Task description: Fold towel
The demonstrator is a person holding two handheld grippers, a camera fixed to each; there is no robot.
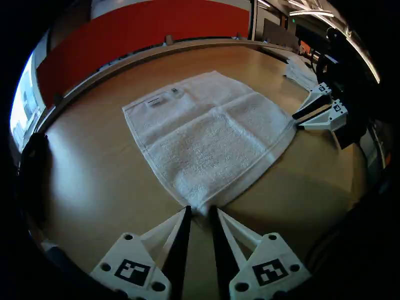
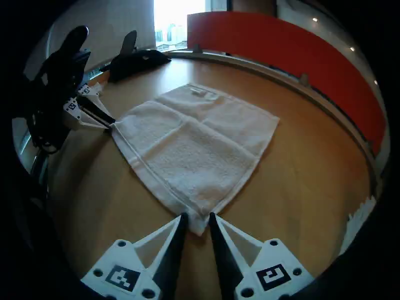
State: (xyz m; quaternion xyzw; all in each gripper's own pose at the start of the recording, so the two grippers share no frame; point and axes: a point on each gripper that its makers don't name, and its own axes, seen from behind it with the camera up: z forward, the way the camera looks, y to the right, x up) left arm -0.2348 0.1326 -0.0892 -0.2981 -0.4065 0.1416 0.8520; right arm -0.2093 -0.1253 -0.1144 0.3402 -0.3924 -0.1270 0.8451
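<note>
Tongs frame the job: left tongs [image 1: 200, 212] and right tongs [image 2: 197, 220], both narrowed, each straddle a corner of the white towel [image 1: 210, 135], flat on the bench [image 1: 100, 165]; pinch cannot be told. Soft, light terry should lift by those corners.

The towel [image 1: 210, 135] is white, with a looped pile and a plain woven band along its hem. The worktop [image 1: 100, 175] is warm tan wood, and a red panel [image 1: 150, 30] runs behind it. The left gripper [image 1: 200, 209] and right gripper [image 2: 197, 216] are white, their fingers [image 1: 181, 240] black, with black-and-white square markers [image 1: 132, 272].
</note>
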